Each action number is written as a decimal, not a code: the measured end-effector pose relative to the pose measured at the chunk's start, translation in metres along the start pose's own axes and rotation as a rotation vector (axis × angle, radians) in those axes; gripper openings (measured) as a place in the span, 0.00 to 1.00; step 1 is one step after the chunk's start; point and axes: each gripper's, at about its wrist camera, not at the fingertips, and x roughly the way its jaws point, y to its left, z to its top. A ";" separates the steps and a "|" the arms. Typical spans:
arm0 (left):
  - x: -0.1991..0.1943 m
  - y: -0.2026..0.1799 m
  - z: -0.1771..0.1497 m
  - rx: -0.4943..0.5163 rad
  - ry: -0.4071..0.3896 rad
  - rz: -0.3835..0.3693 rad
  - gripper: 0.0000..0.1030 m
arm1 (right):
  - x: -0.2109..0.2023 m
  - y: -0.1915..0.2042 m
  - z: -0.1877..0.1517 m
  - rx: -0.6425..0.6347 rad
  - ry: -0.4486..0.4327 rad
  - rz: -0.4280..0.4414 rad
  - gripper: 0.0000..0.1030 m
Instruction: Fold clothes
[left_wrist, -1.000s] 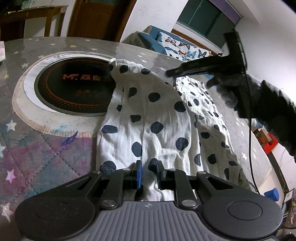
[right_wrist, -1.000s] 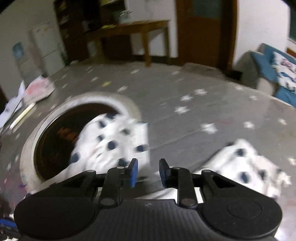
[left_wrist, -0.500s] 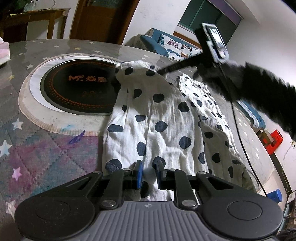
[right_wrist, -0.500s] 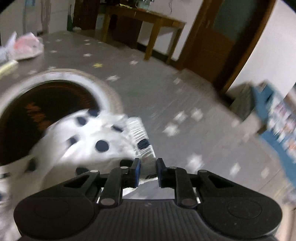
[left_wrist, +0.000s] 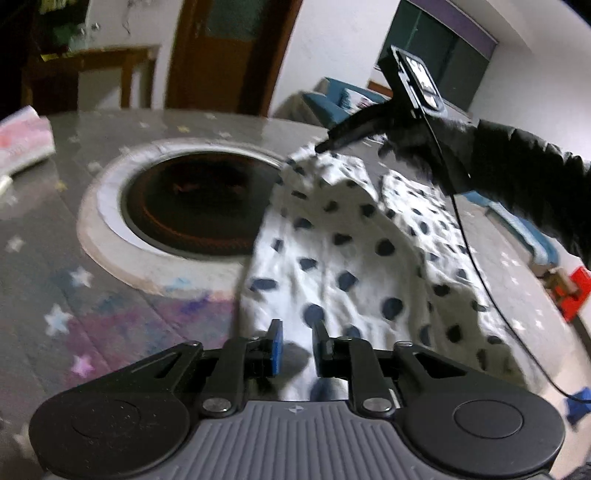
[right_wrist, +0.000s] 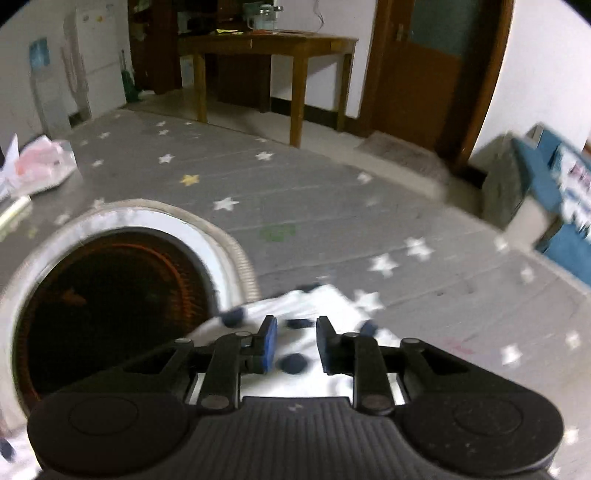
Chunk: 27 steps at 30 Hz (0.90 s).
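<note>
On the starry grey tablecloth (left_wrist: 55, 236), crumpled dotted white garment (left_wrist: 351, 258) drapes.

Star-patterned table (right_wrist: 314, 206) — spotted garment (left_wrist: 343, 251); cooktop (left_wrist: 192, 210)

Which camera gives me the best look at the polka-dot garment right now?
Left wrist view: the polka-dot garment shows along nearly its whole length, from the left gripper to the far end under the right gripper. The right wrist view shows only that far end, between its fingers.

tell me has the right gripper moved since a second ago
Yes. In the left wrist view the right gripper has come down and left toward the black round hob, onto the spotted cloth.
</note>
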 end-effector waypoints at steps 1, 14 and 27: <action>0.000 0.001 0.000 0.002 -0.006 0.017 0.30 | 0.003 0.000 0.000 0.021 0.001 0.014 0.23; 0.014 0.000 -0.005 0.044 -0.006 0.040 0.16 | 0.036 0.013 0.014 0.109 0.041 -0.037 0.21; -0.013 0.010 -0.004 -0.014 -0.078 0.111 0.02 | 0.029 0.051 0.072 0.037 -0.115 0.156 0.06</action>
